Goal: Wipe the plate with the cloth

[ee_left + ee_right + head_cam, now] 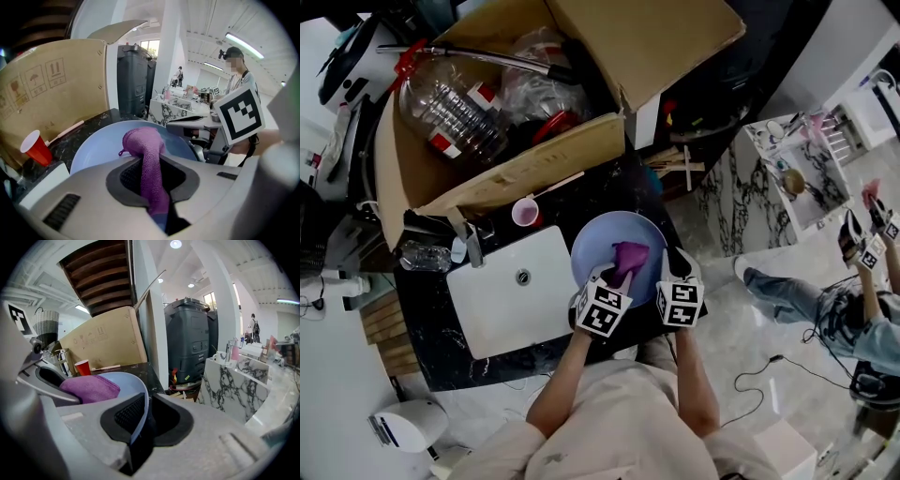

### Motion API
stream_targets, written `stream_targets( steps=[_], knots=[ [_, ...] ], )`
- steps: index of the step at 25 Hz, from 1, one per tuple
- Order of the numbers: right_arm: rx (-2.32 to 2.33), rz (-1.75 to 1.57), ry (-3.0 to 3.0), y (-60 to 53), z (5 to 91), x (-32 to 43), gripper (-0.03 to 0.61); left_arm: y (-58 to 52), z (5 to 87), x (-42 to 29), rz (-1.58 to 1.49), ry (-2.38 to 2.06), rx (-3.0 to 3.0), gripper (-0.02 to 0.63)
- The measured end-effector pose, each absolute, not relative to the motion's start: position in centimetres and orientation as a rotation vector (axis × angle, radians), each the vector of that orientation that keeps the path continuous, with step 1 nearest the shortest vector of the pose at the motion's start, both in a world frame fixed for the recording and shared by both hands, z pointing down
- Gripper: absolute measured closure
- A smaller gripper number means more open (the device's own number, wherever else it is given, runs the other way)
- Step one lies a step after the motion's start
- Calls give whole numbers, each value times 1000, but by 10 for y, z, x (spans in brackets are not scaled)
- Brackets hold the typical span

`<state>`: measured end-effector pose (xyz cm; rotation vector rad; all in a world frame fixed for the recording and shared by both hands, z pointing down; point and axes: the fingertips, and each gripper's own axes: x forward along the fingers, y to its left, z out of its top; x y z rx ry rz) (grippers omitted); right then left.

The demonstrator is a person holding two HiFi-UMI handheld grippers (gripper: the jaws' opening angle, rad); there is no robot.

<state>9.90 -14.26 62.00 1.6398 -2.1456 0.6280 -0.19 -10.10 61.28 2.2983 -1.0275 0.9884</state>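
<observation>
A pale blue plate [605, 246] is held over the dark counter, to the right of the white sink. My right gripper [678, 272] is shut on its right rim [140, 416], which runs between the jaws. My left gripper [614, 278] is shut on a purple cloth [629, 255], and the cloth's bunched end [140, 140] lies on the plate's face [96, 152]. The right gripper view shows the cloth [89, 387] lying on the plate with the left gripper beside it.
A white sink [511, 291] with a tap [472, 246] lies left of the plate. A red cup [526, 213] stands on the counter behind it, beside a big open cardboard box [525, 169] full of bottles. A person [825, 300] sits at the right.
</observation>
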Motion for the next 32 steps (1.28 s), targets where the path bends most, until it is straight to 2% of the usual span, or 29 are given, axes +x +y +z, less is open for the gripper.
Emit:
stream_targets(
  steps=[19, 32],
  knots=[
    [1617, 376, -2311, -93, 537, 70, 537, -105, 547, -20, 625, -1155, 2594, 555],
    [1722, 286, -2272, -61, 515, 48, 548, -78, 527, -32, 538, -1091, 2727, 554]
  ],
)
